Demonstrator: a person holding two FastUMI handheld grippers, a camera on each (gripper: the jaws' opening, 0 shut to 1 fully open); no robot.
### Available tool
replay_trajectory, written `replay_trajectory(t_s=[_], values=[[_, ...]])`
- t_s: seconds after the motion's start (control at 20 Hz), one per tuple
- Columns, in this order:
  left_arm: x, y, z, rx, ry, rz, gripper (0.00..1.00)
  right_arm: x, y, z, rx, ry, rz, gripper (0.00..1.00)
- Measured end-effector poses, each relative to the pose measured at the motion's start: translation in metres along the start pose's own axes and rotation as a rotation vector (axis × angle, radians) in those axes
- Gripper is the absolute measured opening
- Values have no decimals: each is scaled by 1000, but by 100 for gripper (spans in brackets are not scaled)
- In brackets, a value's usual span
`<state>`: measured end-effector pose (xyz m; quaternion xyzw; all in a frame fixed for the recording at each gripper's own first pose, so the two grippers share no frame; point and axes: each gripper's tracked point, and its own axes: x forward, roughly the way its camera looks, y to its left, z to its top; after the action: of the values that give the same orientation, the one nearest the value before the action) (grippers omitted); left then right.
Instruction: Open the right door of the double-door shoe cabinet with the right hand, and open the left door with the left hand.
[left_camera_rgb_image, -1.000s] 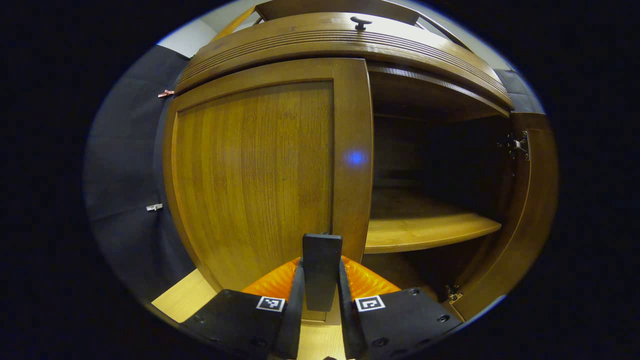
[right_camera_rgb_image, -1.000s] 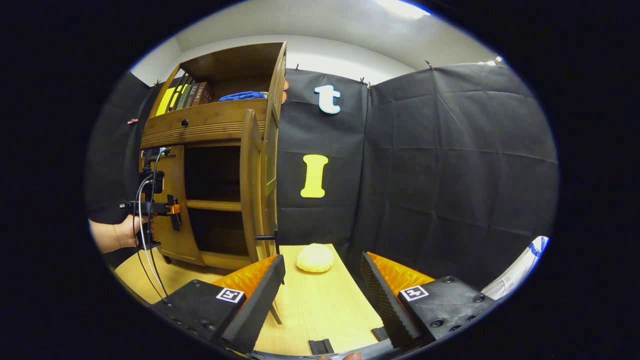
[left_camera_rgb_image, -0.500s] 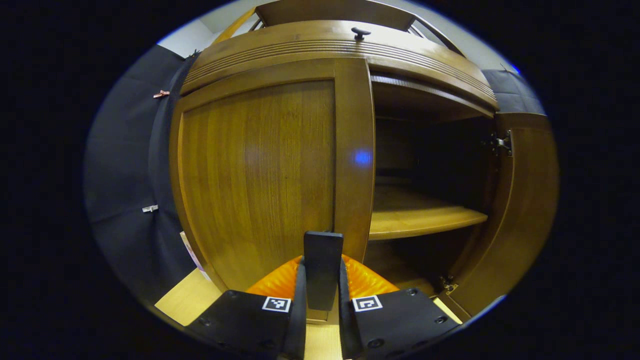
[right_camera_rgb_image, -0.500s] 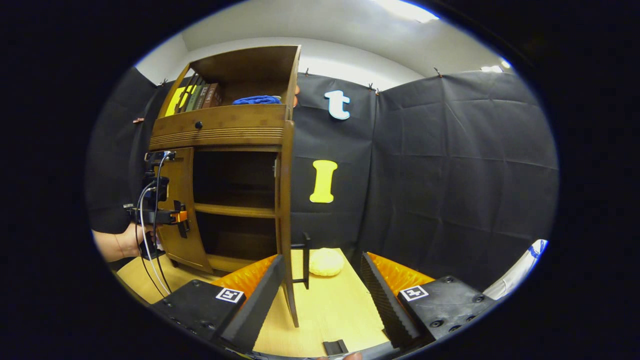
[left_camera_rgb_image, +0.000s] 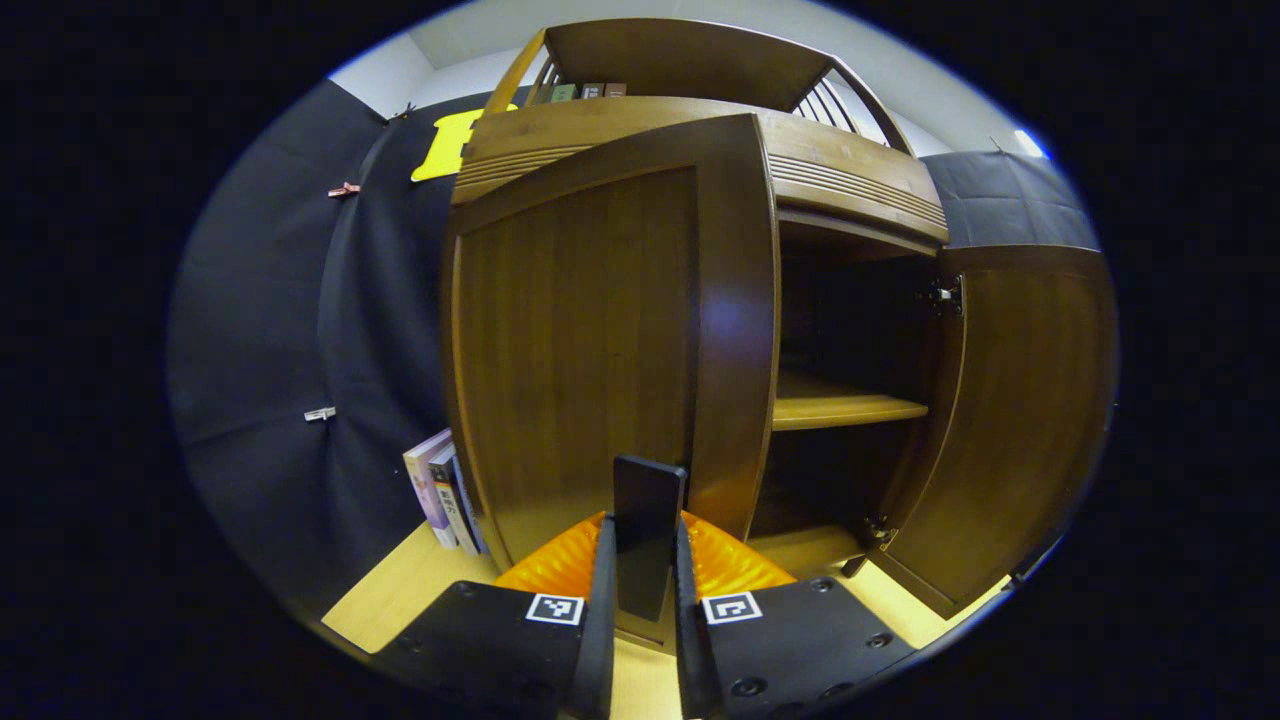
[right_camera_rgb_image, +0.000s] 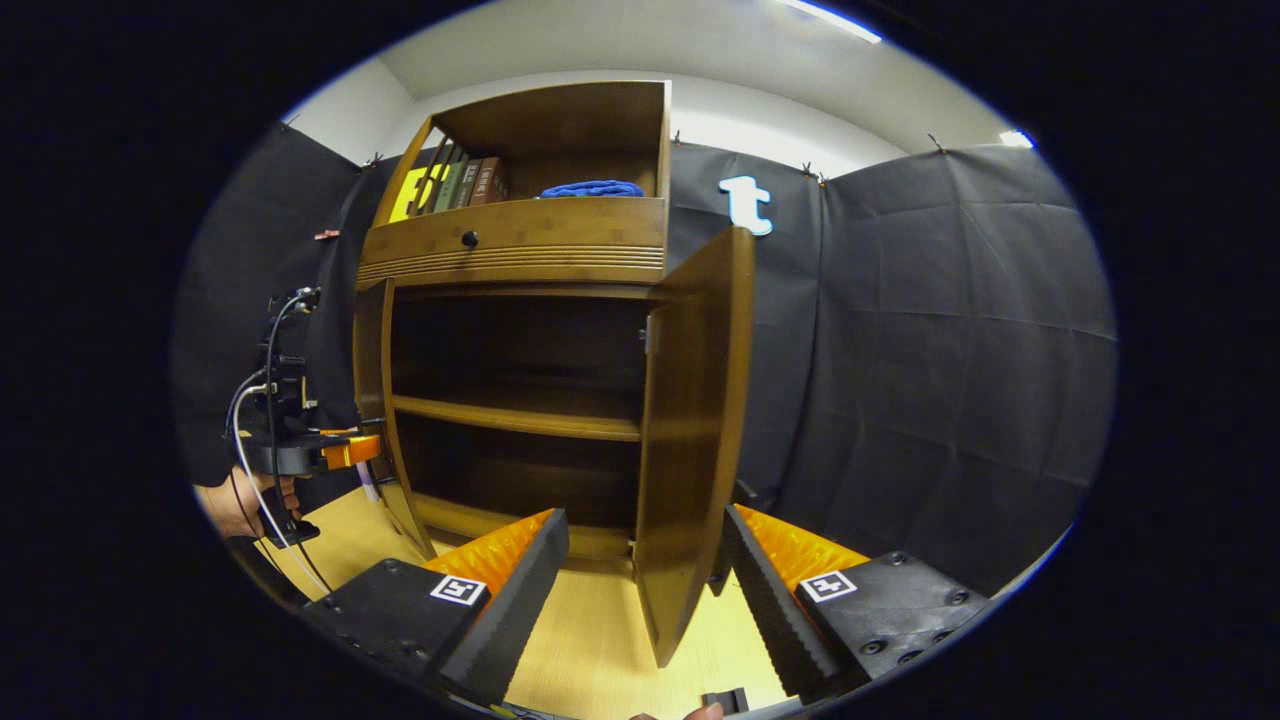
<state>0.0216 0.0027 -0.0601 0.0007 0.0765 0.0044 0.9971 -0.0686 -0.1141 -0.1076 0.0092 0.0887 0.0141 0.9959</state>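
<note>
Left gripper (left_camera_rgb_image: 640, 615) fingers pinch the left door's (left_camera_rgb_image: 590, 350) handle (left_camera_rgb_image: 648, 530), door partly swung; right gripper (right_camera_rgb_image: 640, 585) gapes, empty, before the right door (right_camera_rgb_image: 695, 430). Next, judging: pull wider.

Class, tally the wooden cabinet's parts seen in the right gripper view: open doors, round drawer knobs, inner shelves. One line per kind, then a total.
Open wooden doors: 2
Round dark drawer knobs: 1
Inner wooden shelves: 1
Total: 4

The left gripper (left_camera_rgb_image: 640, 600), black with orange-backed fingers, is clamped on a dark handle; the right gripper (right_camera_rgb_image: 645, 590) hangs spread wide.
</note>
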Motion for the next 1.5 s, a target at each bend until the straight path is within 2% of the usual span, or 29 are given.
replay_trajectory(t_s=[0.15,0.4,0.65,0.7,0.9,1.0,1.15,1.2,1.5], values=[[-17,15,-3,-14,-6,25,28,11,19,0,-8,-4,42,96],[-40,38,-7,-46,-15,34,24,38,40,8,-15,-24,97,98],[-64,75,-10,-81,-40,86,20,68,52,15,9,-20,124,96],[-67,78,-10,-77,-42,88,19,75,55,16,8,-20,128,99],[-76,99,-8,-37,-46,96,17,94,75,25,11,-33,151,98],[-81,112,-4,-47,-62,104,17,97,88,26,10,-42,163,96],[-85,125,-1,-49,-71,93,17,98,107,23,11,-37,184,98],[-88,132,-2,-37,-73,97,13,96,112,21,10,-36,188,99],[-97,166,-3,-56,-84,89,12,89,136,17,6,-31,186,98]])
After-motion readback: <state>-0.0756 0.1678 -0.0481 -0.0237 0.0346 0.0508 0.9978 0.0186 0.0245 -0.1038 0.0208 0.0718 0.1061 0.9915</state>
